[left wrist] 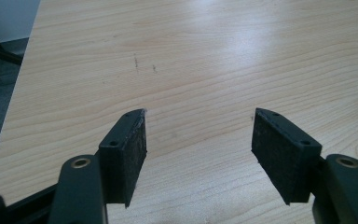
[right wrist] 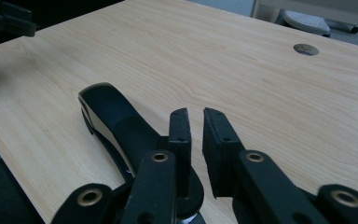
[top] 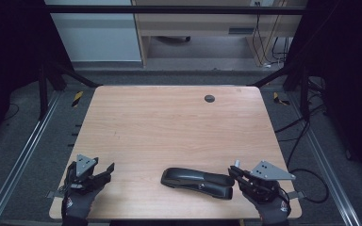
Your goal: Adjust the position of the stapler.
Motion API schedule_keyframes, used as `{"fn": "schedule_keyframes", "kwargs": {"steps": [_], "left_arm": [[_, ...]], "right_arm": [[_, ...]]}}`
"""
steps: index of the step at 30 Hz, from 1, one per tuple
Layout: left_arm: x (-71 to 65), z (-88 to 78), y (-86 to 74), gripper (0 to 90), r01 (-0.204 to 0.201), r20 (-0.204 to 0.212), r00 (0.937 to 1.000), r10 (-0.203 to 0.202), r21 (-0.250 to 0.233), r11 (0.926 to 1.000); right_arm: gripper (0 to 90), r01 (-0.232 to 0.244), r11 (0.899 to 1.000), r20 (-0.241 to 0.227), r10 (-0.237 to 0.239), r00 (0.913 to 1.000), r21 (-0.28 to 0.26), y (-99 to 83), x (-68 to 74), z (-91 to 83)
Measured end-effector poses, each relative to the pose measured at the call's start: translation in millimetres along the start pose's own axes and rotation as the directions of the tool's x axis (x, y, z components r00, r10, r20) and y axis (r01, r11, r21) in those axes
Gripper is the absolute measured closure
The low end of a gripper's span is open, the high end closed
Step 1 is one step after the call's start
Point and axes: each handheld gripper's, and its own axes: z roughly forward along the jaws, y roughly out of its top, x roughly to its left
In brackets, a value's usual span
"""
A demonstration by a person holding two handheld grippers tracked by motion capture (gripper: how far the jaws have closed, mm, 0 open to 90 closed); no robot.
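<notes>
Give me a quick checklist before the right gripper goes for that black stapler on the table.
1. Stapler lying flat on the table: ok.
2. Right gripper jaws wide enough for it: not ok, only a narrow gap, nothing between them.
3. Right gripper touching the stapler: cannot tell; it sits just beside its end.
4. Left gripper open with nothing in it: ok.
5. Left gripper apart from the stapler: ok.

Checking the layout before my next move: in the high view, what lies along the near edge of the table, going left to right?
left gripper → black stapler lying flat on the table → right gripper, close to the stapler's right end.
</notes>
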Motion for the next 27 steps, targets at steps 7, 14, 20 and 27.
{"fn": "schedule_keyframes", "kwargs": {"steps": [7, 14, 20, 27], "left_arm": [[-0.4, 0.5, 0.0, 35.0, 0.0, 0.001, 1.0, 0.0, 0.003, 1.0], [-0.5, 0.5, -0.1, 35.3, 0.001, 0.002, 1.0, -0.001, 0.005, 1.0], [-0.6, 0.1, 0.1, 35.4, -0.004, -0.001, 1.0, 0.004, 0.007, 1.0], [-1.2, -0.5, 0.3, 35.7, -0.006, -0.001, 1.0, 0.006, 0.003, 1.0]], "right_arm": [[83.0, 0.0, 1.0, 0.011, 0.0, 0.9999, -0.01, 0.1, 2.7, -1.7], [90.0, 0.016, 1.0, -0.071, -0.015, 0.9974, 0.007, 0.0, 11.6, 3.3], [90.0, 0.009, 1.0, -0.11, -0.006, 0.994, 0.021, -3.0, 17.4, 8.7], [90.0, 0.02, 0.998, -0.158, -0.012, 0.9874, 0.052, -12.3, 27.1, 14.3]]}}
